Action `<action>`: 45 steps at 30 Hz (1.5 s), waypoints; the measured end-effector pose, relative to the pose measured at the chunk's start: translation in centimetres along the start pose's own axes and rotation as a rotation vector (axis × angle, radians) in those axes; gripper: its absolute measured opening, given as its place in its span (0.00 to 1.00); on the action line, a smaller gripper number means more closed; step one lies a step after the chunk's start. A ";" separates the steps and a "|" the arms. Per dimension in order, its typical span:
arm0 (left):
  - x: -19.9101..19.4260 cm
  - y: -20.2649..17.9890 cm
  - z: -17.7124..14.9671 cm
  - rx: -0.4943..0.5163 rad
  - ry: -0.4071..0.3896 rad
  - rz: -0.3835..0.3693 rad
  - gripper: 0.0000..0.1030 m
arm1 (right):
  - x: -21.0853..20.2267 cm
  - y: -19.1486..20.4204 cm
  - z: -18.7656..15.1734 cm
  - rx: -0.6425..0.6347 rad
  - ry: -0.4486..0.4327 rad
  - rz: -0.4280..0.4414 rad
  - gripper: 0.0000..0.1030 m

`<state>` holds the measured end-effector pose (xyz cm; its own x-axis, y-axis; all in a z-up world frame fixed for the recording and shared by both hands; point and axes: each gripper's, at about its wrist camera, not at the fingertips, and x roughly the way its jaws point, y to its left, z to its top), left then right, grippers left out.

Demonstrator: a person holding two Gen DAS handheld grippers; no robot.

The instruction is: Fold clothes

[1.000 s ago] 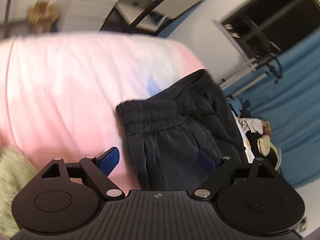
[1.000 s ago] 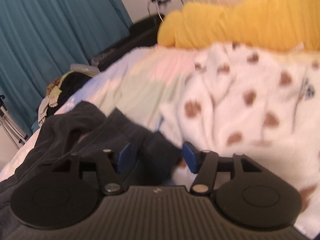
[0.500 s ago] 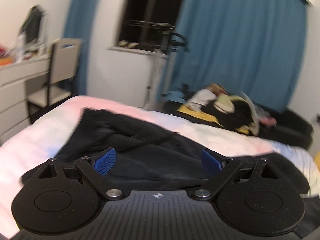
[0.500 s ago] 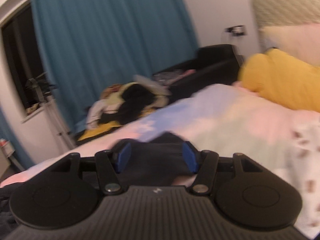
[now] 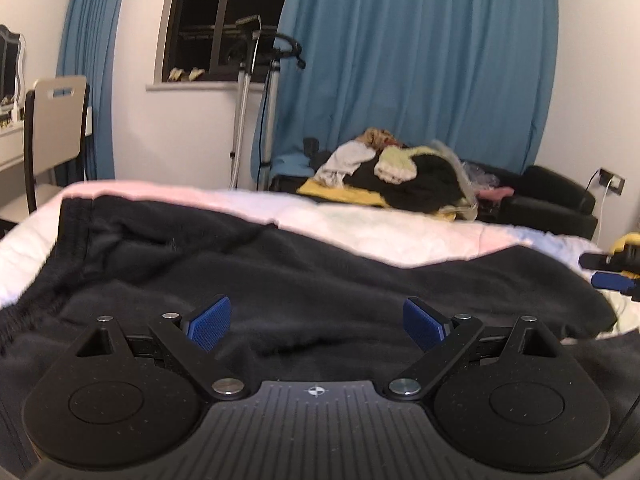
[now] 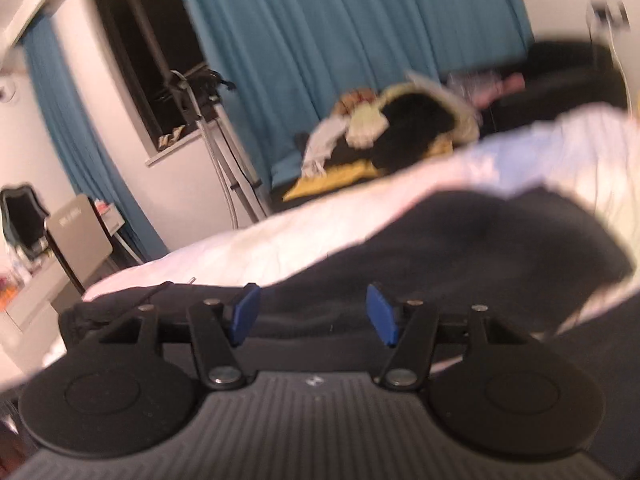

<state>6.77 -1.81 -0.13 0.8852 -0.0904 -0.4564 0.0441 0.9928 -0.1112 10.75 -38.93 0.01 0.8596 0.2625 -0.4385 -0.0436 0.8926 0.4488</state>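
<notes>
Black fleece garment [image 5: 304,264] spread across the near part of the bed [image 5: 380,232], its ribbed band [image 5: 72,232] at the far left in the left wrist view and its bulk running right toward the pillow end. The left claw [image 5: 316,322] stands wide, both blue pads bare, low over the middle of the cloth and gripping nothing. The right claw [image 6: 312,314] also stands wide and empty, near the garment's near edge; its view is blurred, so whether a pad touches cloth cannot be told. In the left wrist view the right claw's tips show at the far right, beside the garment's right end. The garment lies rumpled and not in any neat folded shape, so folding is judged unfinished; whether a fold has been laid or is yet to be made cannot be settled from this scene. A next grasp would call for each claw to close on an edge or corner of 1 layer, kept taut between the 2. Containers: none in view; a loose clothes pile [image 5: 396,176] lies on a dark sofa [image 5: 548,196] beyond the bed's far side, before the blue curtain [image 5: 420,60].
</notes>
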 end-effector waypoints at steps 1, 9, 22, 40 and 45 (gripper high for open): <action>0.4 0.2 -0.4 -0.001 0.011 -0.005 0.91 | 0.4 -0.3 0.2 0.027 0.005 -0.017 0.59; 2.3 1.7 -2.0 0.001 0.064 -0.026 0.91 | 2.1 -0.4 0.7 0.012 0.011 -0.106 0.59; 2.0 1.9 -2.7 -0.058 0.098 -0.040 0.91 | 0.9 -6.2 1.1 0.251 -0.095 -0.193 0.88; 3.1 3.1 -4.7 -0.301 0.205 -0.080 0.91 | 2.2 -24.9 -2.3 0.977 -0.283 -0.171 0.87; 3.7 4.0 -5.0 -0.383 0.232 -0.101 0.91 | 3.0 -26.7 -1.3 0.962 -0.334 -0.203 0.80</action>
<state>7.95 1.44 -6.67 0.7563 -0.2434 -0.6073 -0.0883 0.8818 -0.4633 13.83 -61.54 -14.29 0.9090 -0.1064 -0.4030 0.4166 0.2000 0.8868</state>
